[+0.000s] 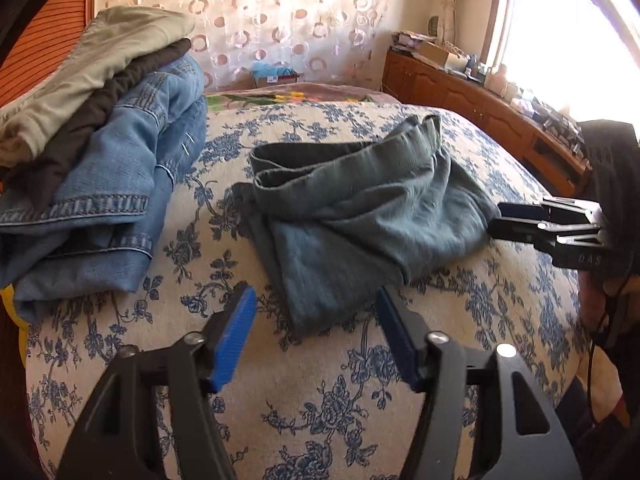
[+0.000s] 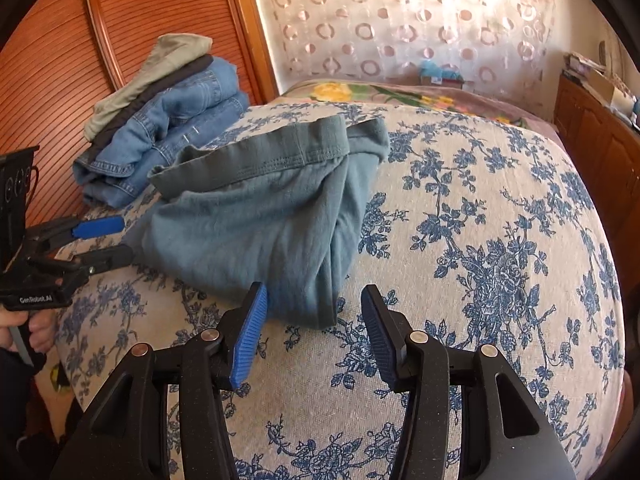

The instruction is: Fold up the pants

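Pants (image 1: 360, 216), teal, folded into a rumpled bundle mid-bed on the floral bedspread (image 2: 500, 240), waistband on top. Left gripper (image 1: 316, 336) spread wide, empty, just short of the near edge. Right gripper (image 2: 314, 336) likewise spread; possibly brushing the fabric. Stacked jeans (image 1: 120, 184) near the headboard.

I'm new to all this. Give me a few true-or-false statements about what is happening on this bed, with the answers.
1. The left gripper is clamped on the teal pants. False: its jaws are open and hold nothing.
2. The right gripper is open. True.
3. A pile of clothes sits on the bed behind the teal pants. True.
4. The bedspread is plain red. False: it is cream with blue flowers.
5. The teal pants lie spread out at full length. False: they are folded into a bundle.
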`<state>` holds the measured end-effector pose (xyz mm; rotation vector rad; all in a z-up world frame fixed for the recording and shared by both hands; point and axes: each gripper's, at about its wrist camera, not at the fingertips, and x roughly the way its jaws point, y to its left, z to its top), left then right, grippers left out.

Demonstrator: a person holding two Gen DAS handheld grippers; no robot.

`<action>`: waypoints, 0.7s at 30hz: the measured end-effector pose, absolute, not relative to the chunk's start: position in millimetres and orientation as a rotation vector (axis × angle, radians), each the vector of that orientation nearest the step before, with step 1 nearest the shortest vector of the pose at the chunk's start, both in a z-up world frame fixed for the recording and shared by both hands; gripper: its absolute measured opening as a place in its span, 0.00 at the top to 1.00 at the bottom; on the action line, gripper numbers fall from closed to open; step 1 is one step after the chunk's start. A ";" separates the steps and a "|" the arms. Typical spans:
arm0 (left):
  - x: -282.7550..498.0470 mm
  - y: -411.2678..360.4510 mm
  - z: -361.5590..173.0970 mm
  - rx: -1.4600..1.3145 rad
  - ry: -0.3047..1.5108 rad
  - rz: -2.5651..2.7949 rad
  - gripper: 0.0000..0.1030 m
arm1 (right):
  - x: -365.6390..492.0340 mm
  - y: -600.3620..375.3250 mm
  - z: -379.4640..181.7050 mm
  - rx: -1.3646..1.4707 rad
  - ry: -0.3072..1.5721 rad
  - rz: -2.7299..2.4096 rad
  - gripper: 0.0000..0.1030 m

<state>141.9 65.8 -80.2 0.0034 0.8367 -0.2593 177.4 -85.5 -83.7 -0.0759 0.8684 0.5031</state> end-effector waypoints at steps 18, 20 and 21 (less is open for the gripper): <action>147.2 55.8 -89.0 0.031 0.858 -0.261 0.61 | 171.8 -75.3 -90.0 -0.116 0.880 0.507 0.52; 148.2 55.2 -88.9 0.033 0.859 -0.261 0.61 | 170.2 -74.5 -90.0 -0.125 0.874 0.507 0.56; 149.3 55.4 -88.9 0.033 0.861 -0.259 0.61 | 169.5 -73.3 -89.7 -0.135 0.872 0.507 0.62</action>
